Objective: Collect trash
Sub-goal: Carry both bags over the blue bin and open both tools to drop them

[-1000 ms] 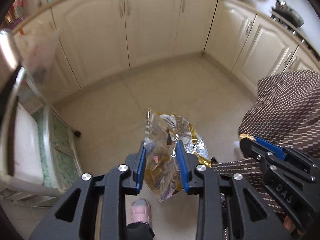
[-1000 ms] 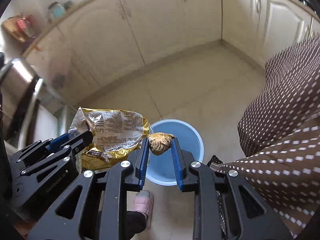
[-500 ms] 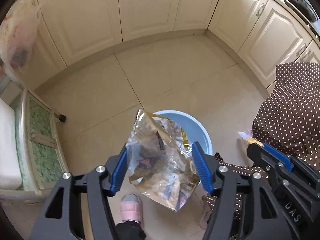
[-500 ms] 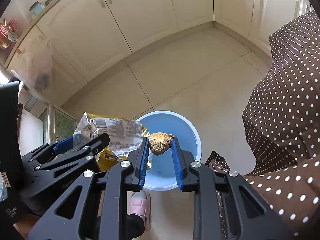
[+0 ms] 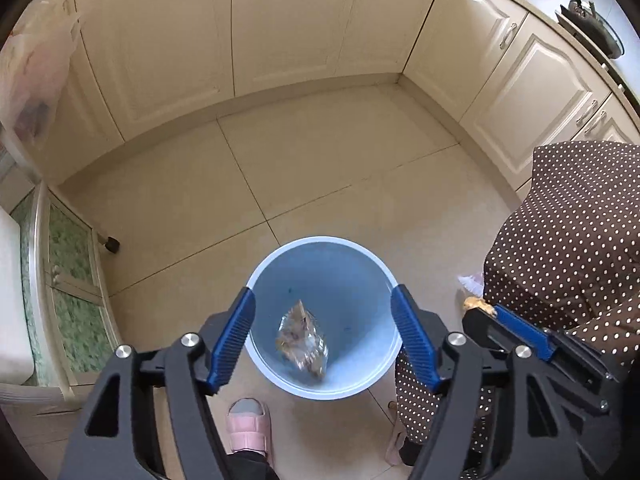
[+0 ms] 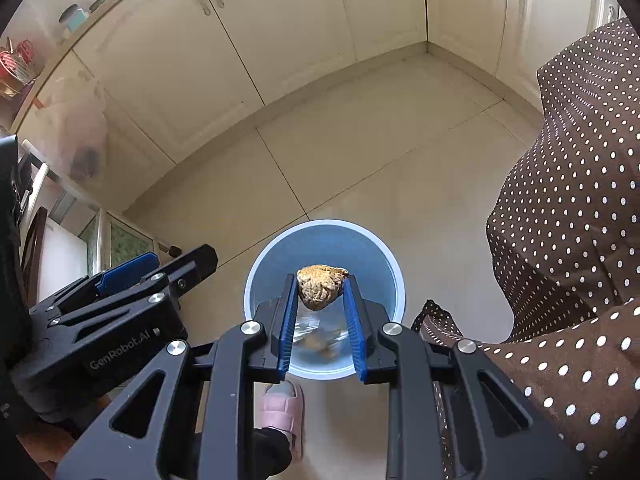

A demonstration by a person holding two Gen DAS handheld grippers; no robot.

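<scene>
The left gripper hangs above the blue bin, jaws opening with nothing between them. The right gripper, also above the bin, clamps a brown crumpled wad. A clear wrapper lies inside the bin, on the tiled floor.

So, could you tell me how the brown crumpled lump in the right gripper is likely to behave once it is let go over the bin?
The brown crumpled lump looks wrinkled and wadded, so it is probably light and soft rather than stiff. The right gripper pinches it only at its tips, so it should fall freely. It hangs above the blue bin, so it would likely land inside beside the wrapper.
</scene>
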